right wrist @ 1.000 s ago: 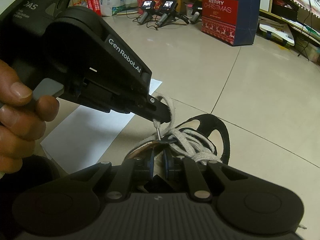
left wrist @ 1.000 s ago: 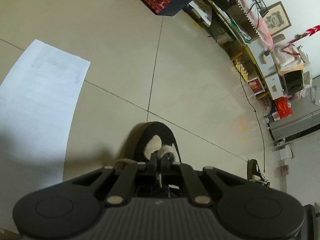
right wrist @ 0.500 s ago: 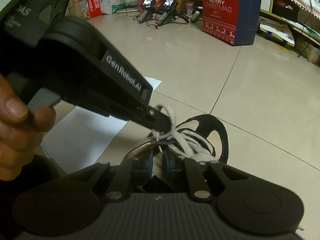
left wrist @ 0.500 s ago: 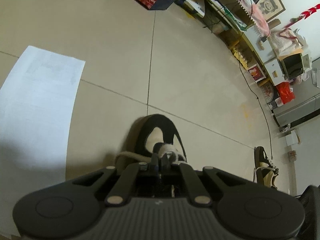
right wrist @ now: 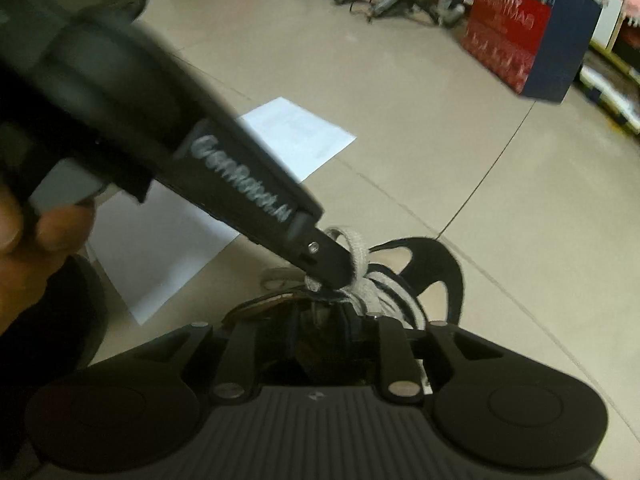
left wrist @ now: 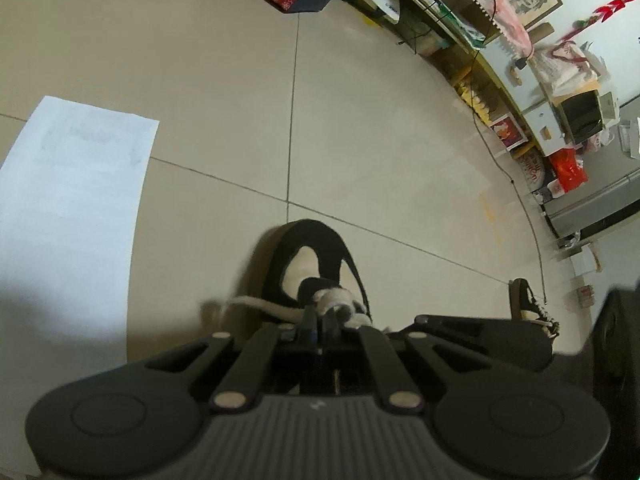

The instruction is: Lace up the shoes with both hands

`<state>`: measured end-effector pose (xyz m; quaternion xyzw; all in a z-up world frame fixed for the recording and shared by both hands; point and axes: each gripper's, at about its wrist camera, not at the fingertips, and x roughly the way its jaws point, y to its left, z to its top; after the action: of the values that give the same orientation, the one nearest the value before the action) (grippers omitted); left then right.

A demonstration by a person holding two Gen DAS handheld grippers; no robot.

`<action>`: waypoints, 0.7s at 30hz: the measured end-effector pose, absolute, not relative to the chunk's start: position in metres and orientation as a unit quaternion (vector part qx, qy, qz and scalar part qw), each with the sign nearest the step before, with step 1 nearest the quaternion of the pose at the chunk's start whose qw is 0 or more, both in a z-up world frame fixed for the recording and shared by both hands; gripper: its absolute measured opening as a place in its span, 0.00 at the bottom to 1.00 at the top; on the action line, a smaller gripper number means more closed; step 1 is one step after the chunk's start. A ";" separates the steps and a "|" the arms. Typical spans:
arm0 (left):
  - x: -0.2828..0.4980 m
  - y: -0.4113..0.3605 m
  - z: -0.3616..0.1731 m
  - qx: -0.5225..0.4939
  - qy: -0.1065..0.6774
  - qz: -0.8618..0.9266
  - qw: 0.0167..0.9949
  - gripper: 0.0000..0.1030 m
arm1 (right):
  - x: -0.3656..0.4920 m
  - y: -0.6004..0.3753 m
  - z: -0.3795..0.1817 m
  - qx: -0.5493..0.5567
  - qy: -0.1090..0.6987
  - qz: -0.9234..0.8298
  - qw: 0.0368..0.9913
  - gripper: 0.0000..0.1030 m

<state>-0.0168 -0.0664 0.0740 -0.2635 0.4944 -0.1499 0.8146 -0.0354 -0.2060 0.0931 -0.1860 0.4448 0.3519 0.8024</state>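
A black and cream shoe (left wrist: pixel 308 260) lies on the tiled floor, also seen in the right wrist view (right wrist: pixel 438 260). Its thick grey-white lace (left wrist: pixel 334 298) is bunched over the tongue, and one strand trails off to the left. My left gripper (left wrist: pixel 320 318) is shut on the lace. In the right wrist view it reaches in from the upper left, its tip (right wrist: pixel 334 274) pinching a lace loop (right wrist: pixel 356 246) above the shoe. My right gripper (right wrist: pixel 322 316) sits low over the shoe's opening. Its jaws are opening, with laces below and just beyond them and nothing pressed between the pads.
A white paper sheet (right wrist: pixel 296 136) lies on the floor left of the shoe. A second shoe (left wrist: pixel 528 304) rests further right. A red and blue Christmas box (right wrist: pixel 520 32) and cluttered shelves (left wrist: pixel 500 60) line the far side. A hand (right wrist: pixel 24 236) holds the left tool.
The right gripper's jaws have spread apart and its view has rolled and shifted across the shoe. The left gripper stays shut on the lace loop. The right tool's black body now shows in the left view.
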 end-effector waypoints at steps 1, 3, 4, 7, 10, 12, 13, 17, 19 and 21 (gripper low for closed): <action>-0.017 -0.067 0.074 -0.261 0.495 -0.150 0.815 0.02 | -0.032 -0.206 0.094 -0.176 0.454 0.358 0.797 0.09; -0.016 -0.069 0.074 -0.257 0.497 -0.149 0.815 0.02 | -0.030 -0.206 0.096 -0.167 0.462 0.366 0.790 0.08; -0.016 -0.069 0.073 -0.257 0.498 -0.149 0.815 0.02 | -0.030 -0.205 0.096 -0.170 0.462 0.368 0.789 0.07; -0.014 -0.066 0.073 -0.265 0.499 -0.154 0.811 0.02 | -0.032 -0.208 0.095 -0.164 0.455 0.366 0.795 0.04; -0.012 -0.057 0.077 -0.274 0.495 -0.156 0.810 0.05 | -0.032 -0.218 0.093 -0.122 0.464 0.355 0.803 0.03; -0.015 -0.052 0.086 -0.254 0.483 -0.157 0.823 0.12 | -0.035 -0.219 0.093 -0.115 0.464 0.344 0.808 0.03; -0.020 -0.050 0.091 -0.238 0.480 -0.164 0.828 0.13 | -0.038 -0.219 0.094 -0.114 0.463 0.340 0.811 0.03; -0.042 -0.041 0.103 -0.166 0.485 -0.186 0.838 0.14 | -0.042 -0.223 0.092 -0.082 0.458 0.332 0.821 0.03; -0.050 -0.042 0.103 -0.124 0.491 -0.217 0.835 0.17 | -0.044 -0.223 0.092 -0.084 0.454 0.328 0.824 0.03; -0.057 -0.052 0.102 -0.074 0.490 -0.249 0.832 0.19 | -0.048 -0.221 0.094 -0.094 0.450 0.325 0.827 0.03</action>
<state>-0.0573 -0.0517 0.1016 -0.0739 0.4904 -0.2487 0.8320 -0.0475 -0.2215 0.0936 -0.0936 0.4495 0.3251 0.8267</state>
